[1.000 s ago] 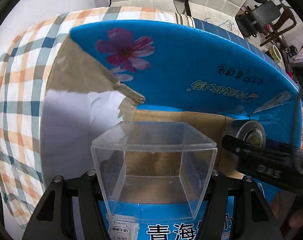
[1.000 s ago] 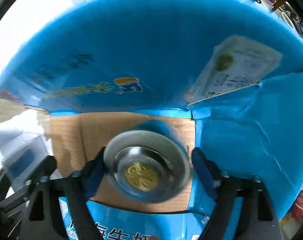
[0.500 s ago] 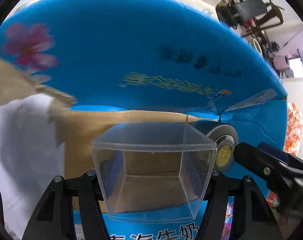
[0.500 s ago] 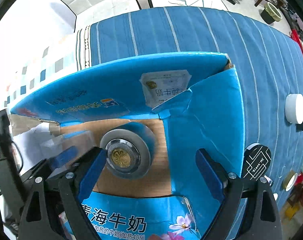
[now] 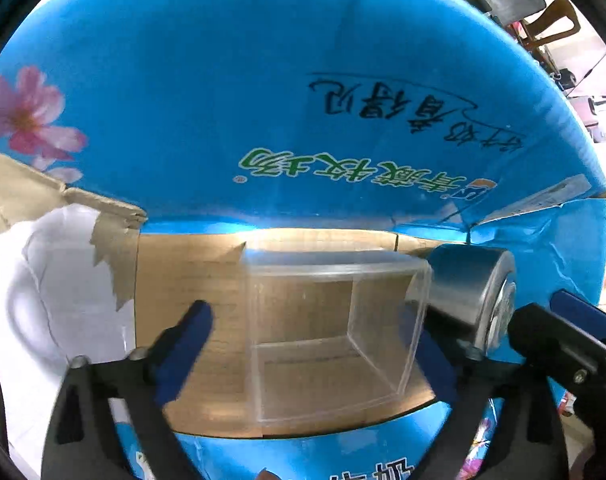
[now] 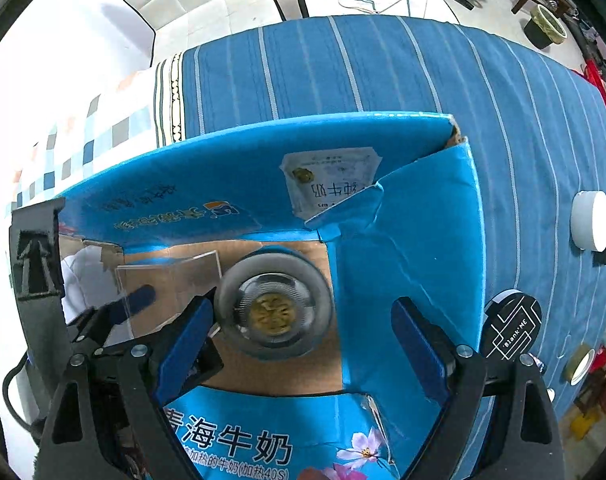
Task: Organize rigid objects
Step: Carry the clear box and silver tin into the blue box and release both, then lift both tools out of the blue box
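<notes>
Fingers of the left gripper (image 5: 311,344) stand spread wide, one blue pad at 8 o'clock of the clear plastic box (image 5: 335,328) with brown cardboard showing between pad and wall, the other pad seen blurred through the box's right side at 4 o'clock; whether that pad touches the wall cannot be told. The clear plastic box sits on the brown floor of the blue milk carton (image 5: 263,100), open side toward the left wrist camera, not lifted. At 3 o'clock of it, just beside, lies the round metal tin (image 5: 467,292) on its side, its flat face turned toward the right gripper's finger (image 5: 543,336) that enters from 4 o'clock.

In the right wrist view the right gripper (image 6: 303,340) is released too, its blue pads far apart and holding nothing; the round metal tin (image 6: 273,306) lies between and beyond them, nearer the left pad, a gold emblem at its centre. At 9 o'clock of the tin stands the clear plastic box (image 6: 171,284), with the left gripper (image 6: 131,302) reaching in beside it. The carton rests on a blue striped cloth (image 6: 383,76). Out on the cloth at 3 o'clock of the carton lie a white round lid (image 6: 591,226) and a black round disc (image 6: 513,324)
</notes>
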Demonstrator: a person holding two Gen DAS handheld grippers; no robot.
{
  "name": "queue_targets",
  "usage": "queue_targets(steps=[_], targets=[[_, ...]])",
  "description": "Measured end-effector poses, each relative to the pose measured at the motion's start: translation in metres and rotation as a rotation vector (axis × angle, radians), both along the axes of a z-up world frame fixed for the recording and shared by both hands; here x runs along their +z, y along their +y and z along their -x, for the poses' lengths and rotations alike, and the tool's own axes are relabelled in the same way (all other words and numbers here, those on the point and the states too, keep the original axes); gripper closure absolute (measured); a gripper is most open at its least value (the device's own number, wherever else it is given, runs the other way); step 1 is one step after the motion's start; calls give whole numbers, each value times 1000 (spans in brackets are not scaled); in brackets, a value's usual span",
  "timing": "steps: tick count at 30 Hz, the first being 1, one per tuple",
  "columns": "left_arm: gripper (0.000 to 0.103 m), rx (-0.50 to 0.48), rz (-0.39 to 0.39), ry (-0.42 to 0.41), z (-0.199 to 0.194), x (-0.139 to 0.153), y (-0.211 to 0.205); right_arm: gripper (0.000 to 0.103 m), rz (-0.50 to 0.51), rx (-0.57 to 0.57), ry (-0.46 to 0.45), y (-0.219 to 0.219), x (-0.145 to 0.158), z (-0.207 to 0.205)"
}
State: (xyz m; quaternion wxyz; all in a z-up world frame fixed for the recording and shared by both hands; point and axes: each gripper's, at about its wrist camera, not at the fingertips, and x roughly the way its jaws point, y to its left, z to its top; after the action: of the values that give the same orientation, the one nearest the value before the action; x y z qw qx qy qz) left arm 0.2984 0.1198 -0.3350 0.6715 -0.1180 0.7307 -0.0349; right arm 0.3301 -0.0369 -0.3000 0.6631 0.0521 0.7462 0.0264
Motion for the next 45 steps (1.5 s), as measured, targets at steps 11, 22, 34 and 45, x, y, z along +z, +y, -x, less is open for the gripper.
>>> queue_targets(steps=[11,22,34,45], targets=[[0,21,-102,-115,37,62,24,2,7,108,-100,-8,50,38],[0,19,-272,-293,105,138,12,0,-17,183,-233,5,112,103],[0,17,-313,-433,158,220,-7,0,-81,195,-393,-8,194,170],[0,-44,-329,-526,176,254,-55,0,-113,114,-456,-59,236,193]])
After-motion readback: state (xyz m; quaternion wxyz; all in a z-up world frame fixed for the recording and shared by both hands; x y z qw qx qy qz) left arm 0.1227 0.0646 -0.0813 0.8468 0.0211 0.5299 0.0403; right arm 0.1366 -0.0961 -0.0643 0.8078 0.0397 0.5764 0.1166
